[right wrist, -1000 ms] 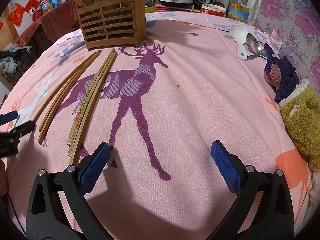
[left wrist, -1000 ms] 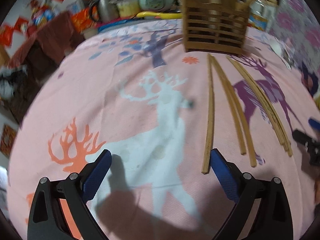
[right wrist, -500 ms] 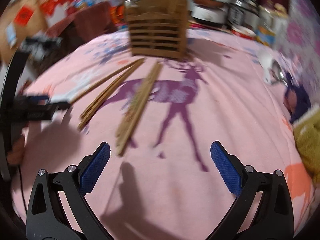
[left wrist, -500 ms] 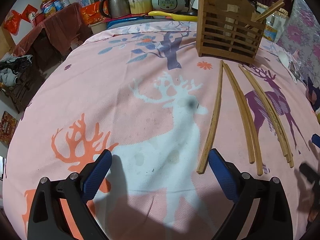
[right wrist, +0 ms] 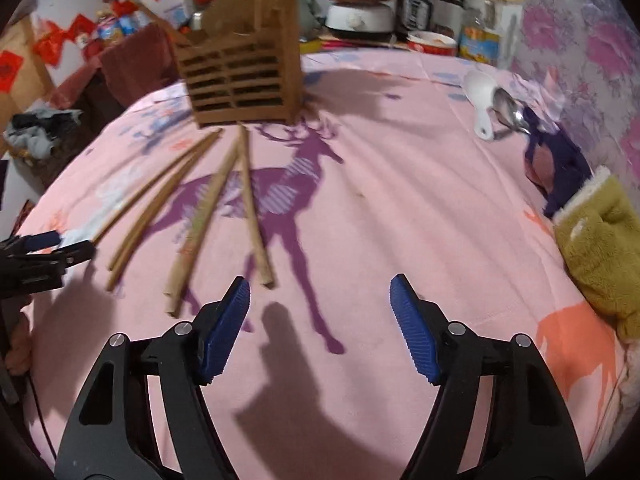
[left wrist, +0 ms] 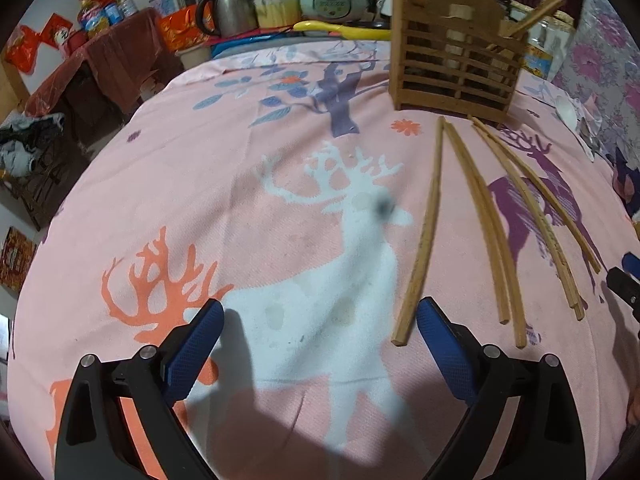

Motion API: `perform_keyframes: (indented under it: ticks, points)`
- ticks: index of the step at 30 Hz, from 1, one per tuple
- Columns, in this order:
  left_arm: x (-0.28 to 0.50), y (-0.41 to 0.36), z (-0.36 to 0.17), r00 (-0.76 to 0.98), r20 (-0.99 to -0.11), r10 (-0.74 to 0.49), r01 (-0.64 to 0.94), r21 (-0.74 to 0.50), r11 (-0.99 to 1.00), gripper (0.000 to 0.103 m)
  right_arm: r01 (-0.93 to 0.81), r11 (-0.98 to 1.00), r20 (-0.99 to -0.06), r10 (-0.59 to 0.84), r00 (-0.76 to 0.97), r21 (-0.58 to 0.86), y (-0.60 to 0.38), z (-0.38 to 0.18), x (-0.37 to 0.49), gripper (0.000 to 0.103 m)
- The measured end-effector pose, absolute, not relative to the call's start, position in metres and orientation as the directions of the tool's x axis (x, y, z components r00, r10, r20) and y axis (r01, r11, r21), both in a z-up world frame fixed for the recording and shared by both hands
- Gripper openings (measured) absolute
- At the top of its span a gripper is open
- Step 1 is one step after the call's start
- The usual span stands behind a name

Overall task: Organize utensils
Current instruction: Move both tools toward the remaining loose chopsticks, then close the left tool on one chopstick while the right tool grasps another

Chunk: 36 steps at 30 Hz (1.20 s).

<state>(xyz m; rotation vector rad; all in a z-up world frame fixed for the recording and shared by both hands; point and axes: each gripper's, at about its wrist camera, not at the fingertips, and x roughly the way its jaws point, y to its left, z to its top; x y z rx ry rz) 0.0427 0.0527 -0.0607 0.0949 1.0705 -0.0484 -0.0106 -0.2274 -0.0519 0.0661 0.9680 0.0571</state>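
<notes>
Several wooden chopsticks (left wrist: 476, 216) lie fanned out on the pink deer-print cloth in front of a slatted wooden utensil holder (left wrist: 452, 52). My left gripper (left wrist: 318, 316) is open and empty, low over the cloth; the nearest chopstick's end (left wrist: 400, 338) lies just inside its right finger. My right gripper (right wrist: 320, 296) is open and empty; the chopsticks (right wrist: 224, 200) lie ahead and to its left, below the holder (right wrist: 244, 68). The left gripper shows at the left edge of the right wrist view (right wrist: 52, 250).
A white spoon (right wrist: 482, 98) and a metal spoon (right wrist: 510, 110) lie at the far right. A purple cloth (right wrist: 560, 168) and a yellow-green fleece (right wrist: 604, 240) lie on the right. Pots, a kettle and rice cookers stand behind the table.
The right gripper has swung left and nearer the chopsticks, its jaws a little narrower. The left gripper has shifted slightly; the nearest chopstick end now lies just inside its right finger.
</notes>
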Motion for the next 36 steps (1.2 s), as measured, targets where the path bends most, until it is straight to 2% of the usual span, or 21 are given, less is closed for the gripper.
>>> perform_keyframes:
  ticks: [1,3,5,6,9,13,16,17,18,19,29,31,32,33,36]
  points:
    - [0.041,0.051,-0.059,0.489,-0.873,0.004,0.096,0.058,0.994,0.086,-0.046,0.997,-0.819,0.074,0.569,0.059,-0.220,-0.052,-0.012,0.071]
    - [0.037,0.044,-0.056,0.505,-0.863,-0.015,0.135,0.061,0.989,0.069,-0.086,0.996,-0.819,0.081,0.567,0.039,-0.210,-0.052,-0.011,0.069]
    - [0.036,0.039,-0.057,0.494,-0.868,-0.051,0.174,0.041,0.984,0.053,-0.107,0.994,-0.817,0.092,0.569,0.037,-0.205,-0.051,-0.012,0.062]
    - [0.036,0.037,-0.057,0.491,-0.869,-0.065,0.185,0.032,0.982,0.049,-0.107,0.993,-0.818,0.097,0.566,0.044,-0.206,-0.051,-0.012,0.057]
    - [0.035,0.036,-0.058,0.490,-0.868,-0.077,0.195,0.023,0.981,0.045,-0.095,0.993,-0.825,0.111,0.554,0.070,-0.210,-0.053,-0.010,0.048]
    - [0.036,0.032,-0.059,0.496,-0.865,-0.076,0.208,0.034,0.978,0.045,-0.115,0.989,-0.833,0.143,0.534,0.096,-0.206,-0.057,-0.007,0.046]
    - [0.036,0.030,-0.059,0.497,-0.864,-0.077,0.220,0.039,0.975,0.045,-0.123,0.988,-0.846,0.142,0.515,0.091,-0.202,-0.061,-0.003,0.037]
    - [0.036,0.029,-0.059,0.496,-0.865,-0.083,0.223,0.034,0.974,0.044,-0.120,0.989,-0.846,0.140,0.515,0.091,-0.202,-0.061,-0.002,0.029]
    - [0.035,0.029,-0.059,0.493,-0.865,-0.092,0.227,0.025,0.974,0.044,-0.115,0.989,-0.845,0.140,0.516,0.094,-0.203,-0.061,-0.002,0.015]
    - [0.035,0.029,-0.059,0.491,-0.865,-0.100,0.232,0.019,0.973,0.044,-0.116,0.988,-0.844,0.150,0.515,0.105,-0.204,-0.061,-0.002,0.006]
    - [0.029,0.016,-0.059,0.492,-0.861,-0.127,0.292,0.026,0.956,0.044,-0.122,0.986,-0.843,0.160,0.514,0.113,-0.203,-0.061,-0.003,0.006]
    - [0.029,0.015,-0.059,0.484,-0.861,-0.154,0.309,0.004,0.951,0.033,-0.122,0.986,-0.842,0.162,0.514,0.115,-0.204,-0.061,-0.003,0.006]
    - [0.027,0.016,-0.058,0.482,-0.860,-0.166,0.318,-0.005,0.948,0.011,-0.121,0.986,-0.842,0.163,0.514,0.117,-0.203,-0.061,-0.003,0.006]
    - [0.026,0.014,-0.058,0.476,-0.860,-0.182,0.334,-0.015,0.942,0.005,-0.122,0.986,-0.842,0.162,0.515,0.116,-0.203,-0.061,-0.004,0.006]
    - [0.020,0.010,-0.054,0.502,-0.846,-0.182,0.349,0.006,0.937,0.005,-0.126,0.985,-0.837,0.165,0.522,0.116,-0.203,-0.060,-0.004,0.006]
